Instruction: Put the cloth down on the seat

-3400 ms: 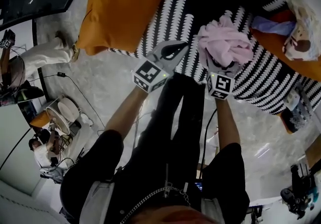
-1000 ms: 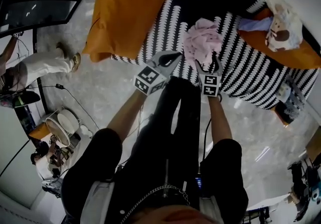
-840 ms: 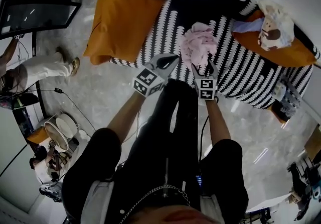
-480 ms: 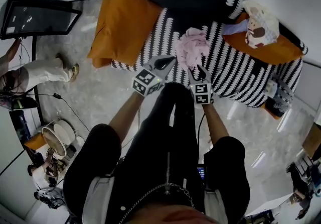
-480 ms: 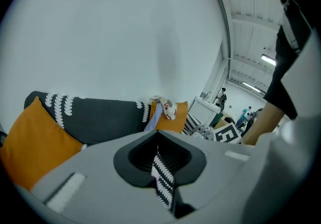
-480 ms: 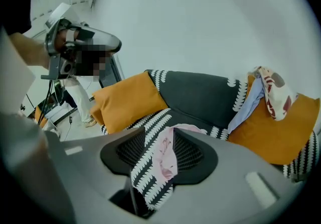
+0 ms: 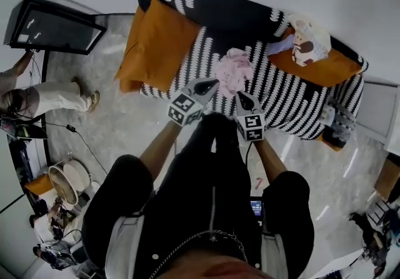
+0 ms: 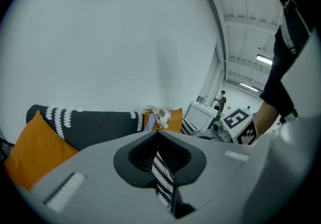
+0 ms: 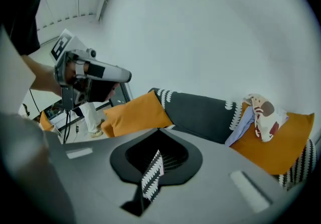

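Observation:
A crumpled pink cloth (image 7: 232, 71) lies on the black-and-white striped sofa seat (image 7: 294, 93), in the middle near the front edge. Just in front of it, my right gripper (image 7: 241, 100) is shut and empty, its tip a little short of the cloth. To its left, my left gripper (image 7: 207, 86) is also shut and holds nothing, level with the seat's front edge. In the left gripper view the jaws (image 8: 158, 140) meet with only a slit of striped fabric showing. The right gripper view shows its jaws (image 9: 159, 142) together the same way. The cloth is hidden in both gripper views.
An orange cushion (image 7: 159, 43) leans at the sofa's left end. At the right end, another orange cushion (image 7: 325, 71) carries a patterned bundle (image 7: 304, 37). A dark screen (image 7: 53, 24) and a person's legs (image 7: 50, 93) are at the left on the marble floor.
The right gripper has let go of the pink cloth, drawn back from it and shut. The cloth now rests on the seat. The head view has pulled away from the sofa.

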The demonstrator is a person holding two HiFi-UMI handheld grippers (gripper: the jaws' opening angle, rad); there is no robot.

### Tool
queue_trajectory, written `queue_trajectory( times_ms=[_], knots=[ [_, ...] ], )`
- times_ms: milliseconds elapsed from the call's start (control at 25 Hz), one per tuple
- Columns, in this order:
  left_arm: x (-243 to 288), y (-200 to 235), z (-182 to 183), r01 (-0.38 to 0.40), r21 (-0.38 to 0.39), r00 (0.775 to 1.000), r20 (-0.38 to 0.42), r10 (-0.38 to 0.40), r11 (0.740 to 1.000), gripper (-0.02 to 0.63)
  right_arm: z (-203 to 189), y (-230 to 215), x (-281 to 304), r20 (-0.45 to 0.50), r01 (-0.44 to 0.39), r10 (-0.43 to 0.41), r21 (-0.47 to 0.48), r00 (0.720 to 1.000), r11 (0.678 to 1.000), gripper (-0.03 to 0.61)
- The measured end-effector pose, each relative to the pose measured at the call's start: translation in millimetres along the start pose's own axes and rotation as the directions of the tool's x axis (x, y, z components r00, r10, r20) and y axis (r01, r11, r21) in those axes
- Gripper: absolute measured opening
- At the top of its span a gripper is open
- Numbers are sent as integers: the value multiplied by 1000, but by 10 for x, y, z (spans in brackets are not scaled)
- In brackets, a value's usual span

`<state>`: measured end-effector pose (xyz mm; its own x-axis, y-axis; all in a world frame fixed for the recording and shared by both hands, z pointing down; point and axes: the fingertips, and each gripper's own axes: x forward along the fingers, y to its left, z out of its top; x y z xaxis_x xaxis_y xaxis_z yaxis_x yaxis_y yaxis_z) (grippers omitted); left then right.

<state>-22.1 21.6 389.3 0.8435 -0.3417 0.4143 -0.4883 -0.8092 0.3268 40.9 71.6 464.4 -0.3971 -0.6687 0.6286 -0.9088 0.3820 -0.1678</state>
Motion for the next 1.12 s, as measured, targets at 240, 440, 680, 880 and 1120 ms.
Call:
queue_trajectory(
  times_ms=[240,440,680,880,1120],
  knots=[
    [-95,-179,189,-8,-13,1000,14,8,1000,9,529,171,-358,73,-73,74,-18,995,997,3],
    [-207,-267,449,-6,46,999,43,4,999,9,1158,317,-637,190,-91,103,-72,976,993,3],
    [-333,-276,588,-23,58,997,70,19,998,9,1601,464,-850,251,-86,123,-151,960,985,2],
    [-351,-327,555,-20,46,997,77,16,999,9,1766,514,-969,284,-90,135,-165,949,982,2],
    [-366,-333,636,-21,62,997,77,17,998,9,1981,466,-1093,320,-89,134,-153,938,984,2]
  ],
)
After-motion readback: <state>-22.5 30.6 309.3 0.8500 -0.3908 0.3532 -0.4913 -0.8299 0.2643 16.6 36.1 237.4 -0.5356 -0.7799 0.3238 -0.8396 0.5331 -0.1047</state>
